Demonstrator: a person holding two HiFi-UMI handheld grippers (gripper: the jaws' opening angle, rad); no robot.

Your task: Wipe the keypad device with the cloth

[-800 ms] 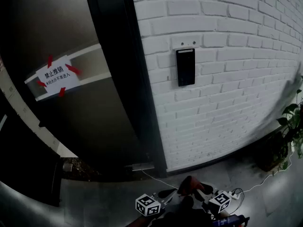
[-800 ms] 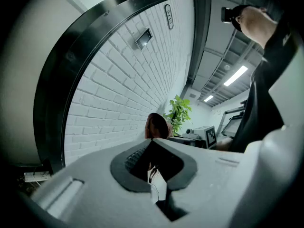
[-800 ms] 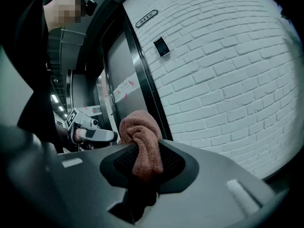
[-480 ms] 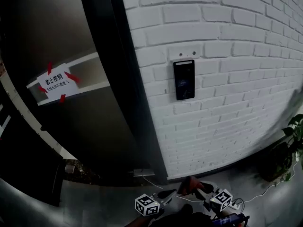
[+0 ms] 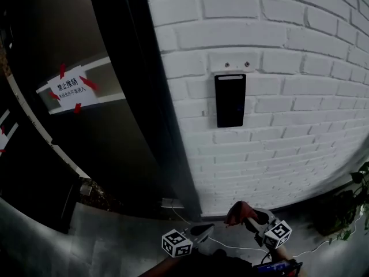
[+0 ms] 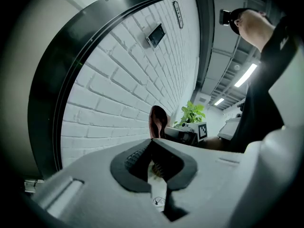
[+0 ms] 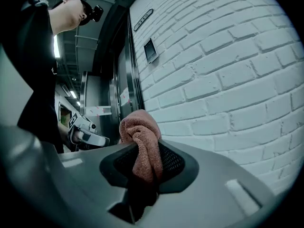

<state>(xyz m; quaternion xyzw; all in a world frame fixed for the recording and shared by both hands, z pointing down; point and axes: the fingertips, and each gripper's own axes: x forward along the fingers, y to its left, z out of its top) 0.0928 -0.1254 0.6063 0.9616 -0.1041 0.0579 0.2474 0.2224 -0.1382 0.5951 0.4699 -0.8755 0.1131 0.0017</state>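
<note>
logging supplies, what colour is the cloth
Dusty pink; the cloth shows best in the right gripper view.

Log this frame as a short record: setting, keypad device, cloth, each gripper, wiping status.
setting: white brick wall beside a dark door that carries a taped paper notice
keypad device: dark upright panel mounted on the brick wall
cloth: reddish-pink, bunched, sticking out above the jaws
right gripper: shut on the cloth
left gripper: jaws together, nothing between them
wiping status: not begun; in the head view both grippers sit far below the keypad device and the cloth touches nothing
other: plant at the lower right
</note>
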